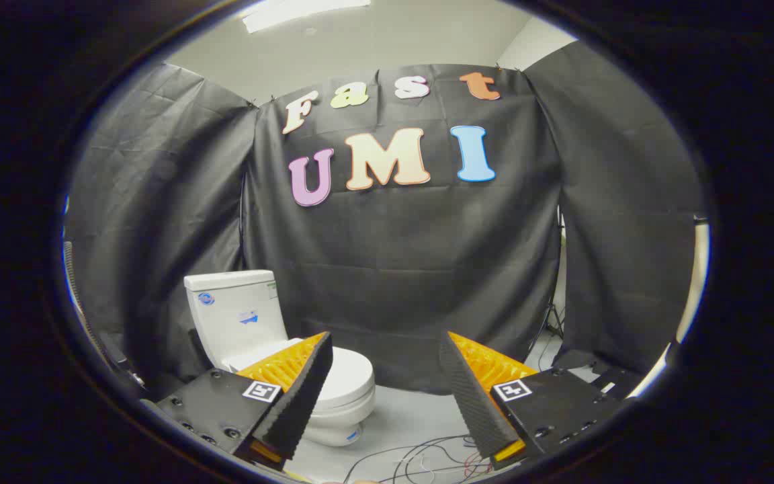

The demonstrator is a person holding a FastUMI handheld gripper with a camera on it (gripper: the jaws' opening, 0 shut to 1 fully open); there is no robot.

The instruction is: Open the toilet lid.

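Tool (384, 376) wide open, empty — toilet (259, 336) beyond, lid (350, 376) down; cables (420, 457) on floor.

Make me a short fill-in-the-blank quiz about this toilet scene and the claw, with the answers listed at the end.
1. The toilet lid is ____, lying flat on the seat.
2. The claw is ____, with nothing between its fingers.
3. The toilet stands beyond the claw's ____ finger.
4. Loose cables lie on the ____ just ahead of the fingers.

Missing words: closed; open; left; floor
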